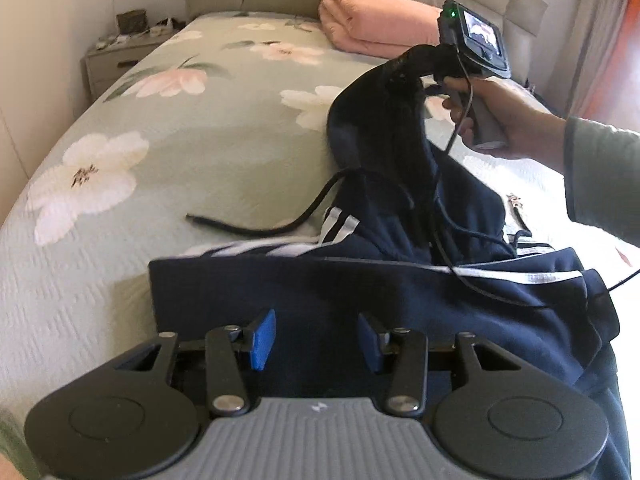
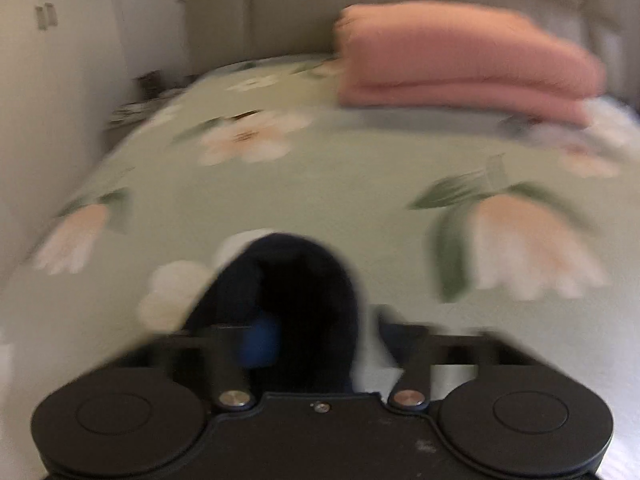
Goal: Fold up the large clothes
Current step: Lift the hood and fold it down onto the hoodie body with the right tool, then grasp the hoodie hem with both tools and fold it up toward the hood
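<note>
My right gripper (image 1: 404, 68) pinches the navy hooded jacket (image 1: 400, 280) by its hood, lifted off the floral bedspread (image 1: 160, 160) so it can fold over; my left gripper (image 1: 316, 340) hovers wide above the folded body

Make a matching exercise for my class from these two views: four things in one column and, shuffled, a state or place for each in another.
1. left gripper
2. right gripper
3. pink blanket
4. black drawstring

A. folded near the headboard
B. open above the navy fabric
C. lying loose on the floral bedspread
D. shut on a raised part of the navy hoodie

Pairs: 1-B, 2-D, 3-A, 4-C
</note>
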Motion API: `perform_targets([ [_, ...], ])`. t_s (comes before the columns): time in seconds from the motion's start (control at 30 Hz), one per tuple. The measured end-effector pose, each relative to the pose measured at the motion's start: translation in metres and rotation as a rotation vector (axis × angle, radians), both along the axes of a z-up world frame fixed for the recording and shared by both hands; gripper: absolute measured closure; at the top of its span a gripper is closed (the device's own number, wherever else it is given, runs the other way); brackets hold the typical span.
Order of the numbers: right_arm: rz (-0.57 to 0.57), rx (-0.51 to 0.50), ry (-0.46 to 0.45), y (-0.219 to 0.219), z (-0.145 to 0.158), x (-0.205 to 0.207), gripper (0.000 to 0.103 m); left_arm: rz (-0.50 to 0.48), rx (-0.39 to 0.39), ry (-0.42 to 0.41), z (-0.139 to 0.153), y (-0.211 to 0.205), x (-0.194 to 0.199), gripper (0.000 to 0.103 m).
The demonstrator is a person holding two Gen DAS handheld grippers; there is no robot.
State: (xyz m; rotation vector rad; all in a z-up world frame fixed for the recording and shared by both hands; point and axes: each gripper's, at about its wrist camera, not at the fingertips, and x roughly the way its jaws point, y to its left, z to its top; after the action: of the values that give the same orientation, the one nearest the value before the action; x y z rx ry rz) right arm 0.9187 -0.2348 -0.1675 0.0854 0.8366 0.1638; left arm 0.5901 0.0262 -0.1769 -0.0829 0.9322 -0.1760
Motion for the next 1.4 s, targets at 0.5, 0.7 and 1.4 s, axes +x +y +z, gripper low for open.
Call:
perform_targets([
  [0.5, 0.261, 0.096, -0.578, -0.015, 0.189, -0.32, 0.096, 0.042, 0.006, -0.123, 0.068, 0.007, -0.05, 0.055],
  [0.7, 0.381, 0.063, -0.336, -0.019, 0.165, -0.472, 0.088, 0.02, 0.019, -0.155, 0.093, 0.0, -0.08, 0.049],
  [1.4, -0.109, 0.408, 0.303, -0.095, 0.043, -0.451, 0.021, 0.064, -0.395, 0.278, -0.005, 0.005, -0.053, 0.042],
])
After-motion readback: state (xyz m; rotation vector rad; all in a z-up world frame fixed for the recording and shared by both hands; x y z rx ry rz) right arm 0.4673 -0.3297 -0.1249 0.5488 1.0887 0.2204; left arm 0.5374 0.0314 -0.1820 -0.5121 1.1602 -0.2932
